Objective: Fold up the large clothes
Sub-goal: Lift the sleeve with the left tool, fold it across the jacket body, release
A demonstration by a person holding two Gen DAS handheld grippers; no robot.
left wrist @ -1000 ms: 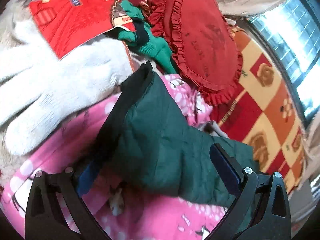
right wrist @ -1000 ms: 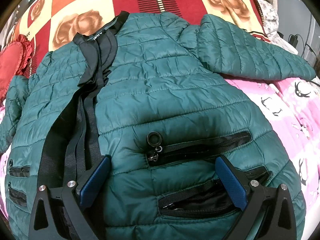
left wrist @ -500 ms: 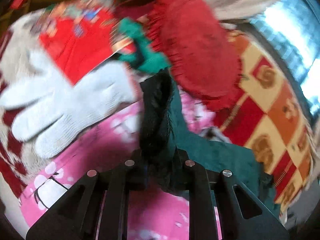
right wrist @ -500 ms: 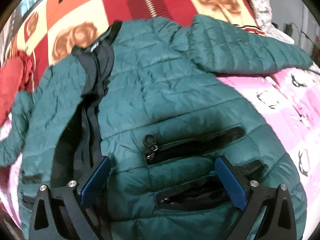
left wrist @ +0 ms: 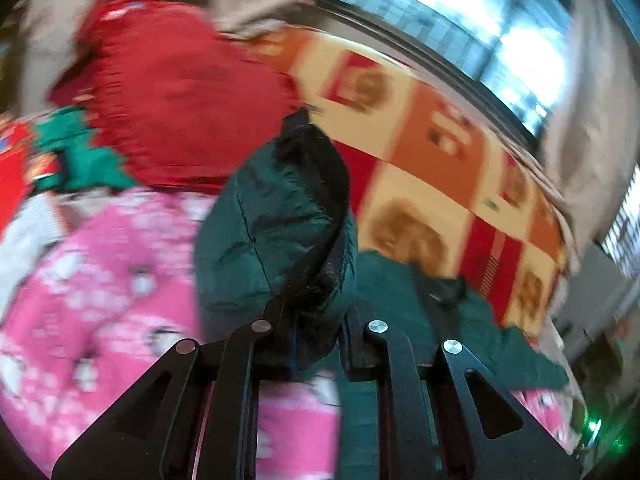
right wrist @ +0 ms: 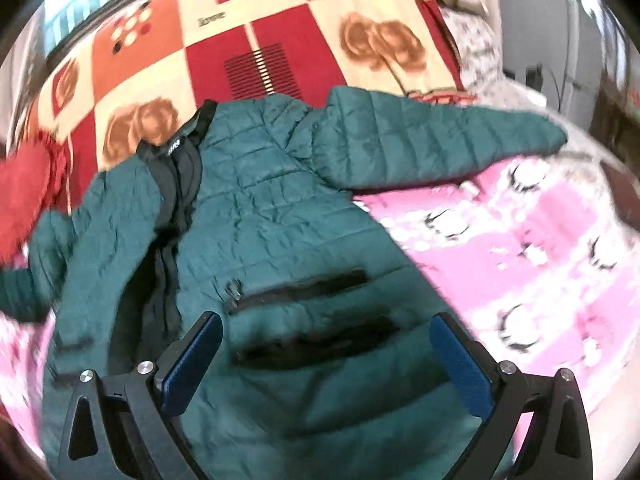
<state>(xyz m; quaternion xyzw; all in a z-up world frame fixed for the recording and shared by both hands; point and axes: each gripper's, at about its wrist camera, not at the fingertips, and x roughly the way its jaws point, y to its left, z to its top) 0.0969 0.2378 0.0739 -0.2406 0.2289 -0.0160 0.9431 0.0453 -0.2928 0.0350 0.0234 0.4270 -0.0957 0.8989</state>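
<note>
The left tool [left wrist: 316,320], spread beside the sleeve [left wrist: 276,216] a second ago, is now pinching its cuff and lifting it off the pink bedsheet [left wrist: 100,280]. The right tool [right wrist: 324,356] is hovering spread over the green jacket [right wrist: 280,208], which is lying open on the bed; the sleeve fold is likely starting.

The left gripper [left wrist: 316,336] clamps the black-edged cuff of the green quilted jacket sleeve [left wrist: 276,232], raised above the pink patterned sheet [left wrist: 100,280], with a red ruffled cushion [left wrist: 188,108] behind.
</note>
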